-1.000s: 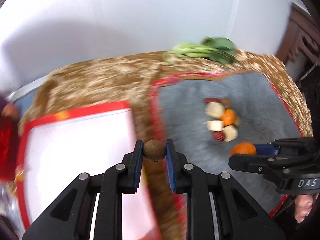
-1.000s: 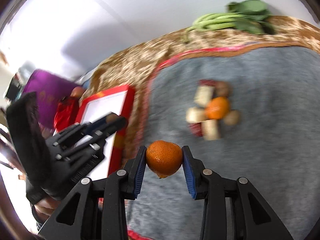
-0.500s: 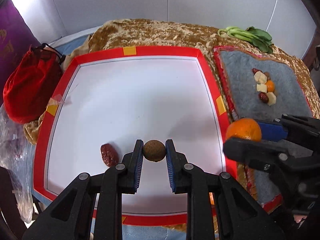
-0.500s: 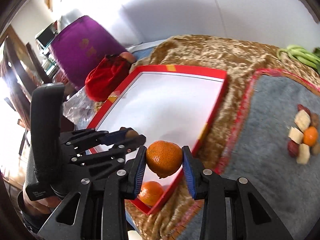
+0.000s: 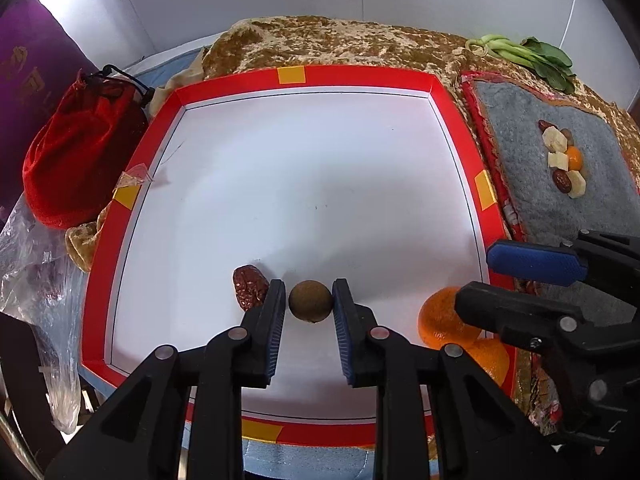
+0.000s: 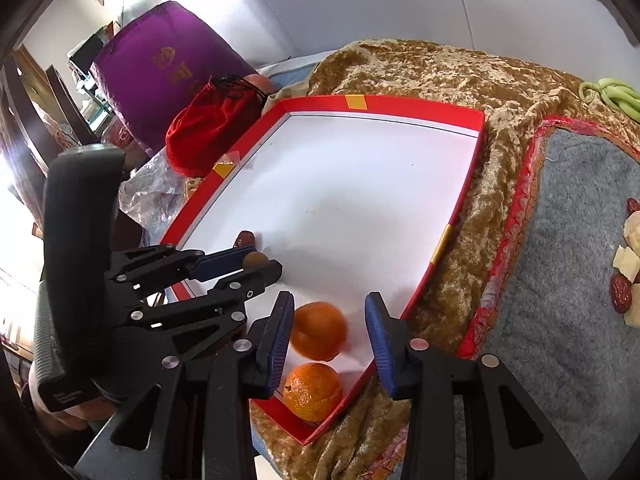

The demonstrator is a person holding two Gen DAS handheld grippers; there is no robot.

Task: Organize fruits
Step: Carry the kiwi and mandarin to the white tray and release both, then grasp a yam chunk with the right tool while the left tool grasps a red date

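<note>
My left gripper (image 5: 310,300) hangs low over the red-rimmed white tray (image 5: 360,76). Its jaws are opening around a small brown round fruit (image 5: 311,302), with a thin gap at the pads. A red date (image 5: 250,288) lies just left of it. My right gripper (image 6: 330,320) is over the tray's near right corner, jaws opening. A blurred orange (image 6: 318,330) sits loose between its pads, clear of the right one. A second orange (image 6: 314,390) rests in the corner below. Each gripper shows in the other's view: the right gripper (image 5: 476,280), the left gripper (image 6: 262,263).
A grey mat (image 5: 520,120) right of the tray holds a small pile of fruit pieces (image 5: 564,160). Leafy greens (image 5: 528,56) lie beyond it. A red pouch (image 5: 76,156), a plastic bag (image 5: 32,264) and a purple box (image 6: 168,64) crowd the tray's left side.
Both grippers swung from the grey mat to the tray and sank. Both pairs of jaws have widened; the orange has slipped from the right pads, and the brown fruit sits beside the date.
</note>
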